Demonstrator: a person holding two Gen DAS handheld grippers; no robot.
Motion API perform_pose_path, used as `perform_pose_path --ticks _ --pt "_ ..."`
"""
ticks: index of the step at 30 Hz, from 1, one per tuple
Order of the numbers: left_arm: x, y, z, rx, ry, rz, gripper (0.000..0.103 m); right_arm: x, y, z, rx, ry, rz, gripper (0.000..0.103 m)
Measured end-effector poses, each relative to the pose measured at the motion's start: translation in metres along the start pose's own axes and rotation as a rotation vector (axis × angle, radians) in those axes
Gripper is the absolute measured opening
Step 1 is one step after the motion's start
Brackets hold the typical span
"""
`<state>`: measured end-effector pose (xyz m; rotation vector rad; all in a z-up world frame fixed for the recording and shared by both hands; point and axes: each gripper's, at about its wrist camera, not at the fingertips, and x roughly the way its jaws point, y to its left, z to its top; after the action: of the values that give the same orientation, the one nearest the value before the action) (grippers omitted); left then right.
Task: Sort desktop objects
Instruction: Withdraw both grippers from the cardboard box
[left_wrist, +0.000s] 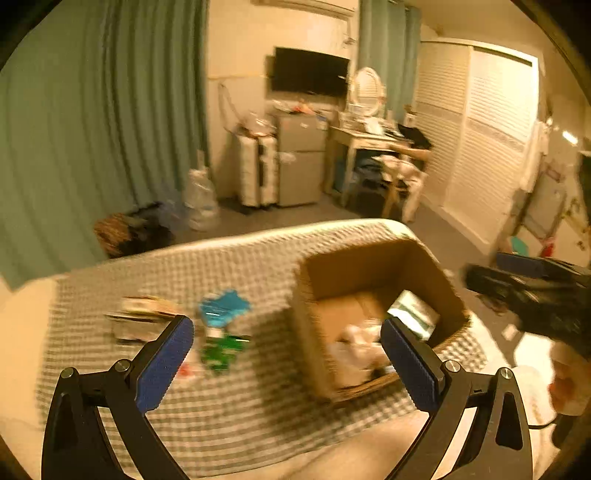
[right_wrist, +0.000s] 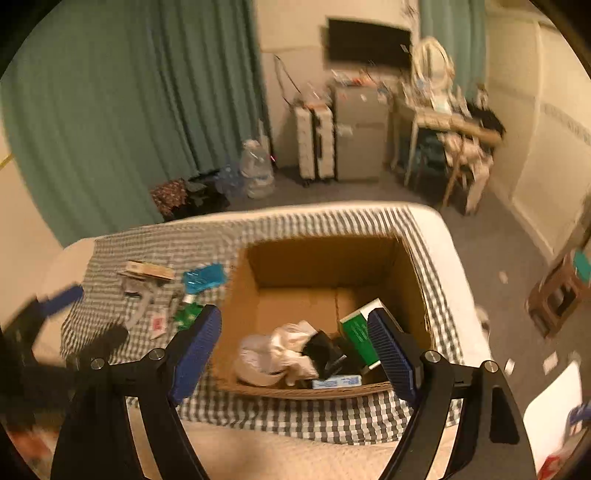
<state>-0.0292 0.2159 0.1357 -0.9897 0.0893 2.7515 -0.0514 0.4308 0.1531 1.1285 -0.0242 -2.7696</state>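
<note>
An open cardboard box (right_wrist: 410, 273) stands on a checked cloth (right_wrist: 258, 413) and holds a white crumpled bag (right_wrist: 280, 350), a black item (right_wrist: 325, 350), a green box (right_wrist: 358, 328) and a small blue-white box (right_wrist: 336, 381). Left of it lie a blue packet (right_wrist: 203, 277), a green packet (right_wrist: 186, 314), a flat tan box (right_wrist: 147, 270), a grey tool (right_wrist: 138, 308) and a red-white card (right_wrist: 158, 325). My right gripper (right_wrist: 295, 354) is open and empty above the box's near side. My left gripper (left_wrist: 288, 358) is open and empty above the cloth, between the blue packet (left_wrist: 223, 306) and the box (left_wrist: 310, 325).
The cloth covers a white bed or table (right_wrist: 454, 266) with its edge to the right and far side. Beyond are green curtains (right_wrist: 129, 110), suitcases (right_wrist: 314, 140), a small fridge (right_wrist: 360, 136), a cluttered desk with chair (right_wrist: 461, 133) and bottles on the floor (right_wrist: 258, 170).
</note>
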Motion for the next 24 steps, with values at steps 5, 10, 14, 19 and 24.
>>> perform_pose_path --ticks 5,10,14,19,24 --pt "-0.071 0.05 0.017 -0.066 -0.082 0.079 0.103 -0.066 0.051 0.001 -0.106 -0.097 0.002 0.081" --pt "-0.109 0.09 0.012 -0.136 -0.106 0.156 0.103 -0.107 0.096 0.002 -0.211 -0.185 -0.023 0.085" --pt "-0.106 0.119 -0.004 -0.197 -0.119 0.163 0.103 -0.117 0.122 0.004 -0.254 -0.243 -0.022 0.086" --pt "-0.07 0.151 -0.032 -0.24 -0.112 0.191 0.103 -0.086 0.147 0.009 -0.236 -0.214 0.047 0.087" --pt "-0.008 0.169 -0.062 -0.2 -0.07 0.245 0.103 -0.01 0.169 0.007 -0.123 -0.139 0.187 0.087"
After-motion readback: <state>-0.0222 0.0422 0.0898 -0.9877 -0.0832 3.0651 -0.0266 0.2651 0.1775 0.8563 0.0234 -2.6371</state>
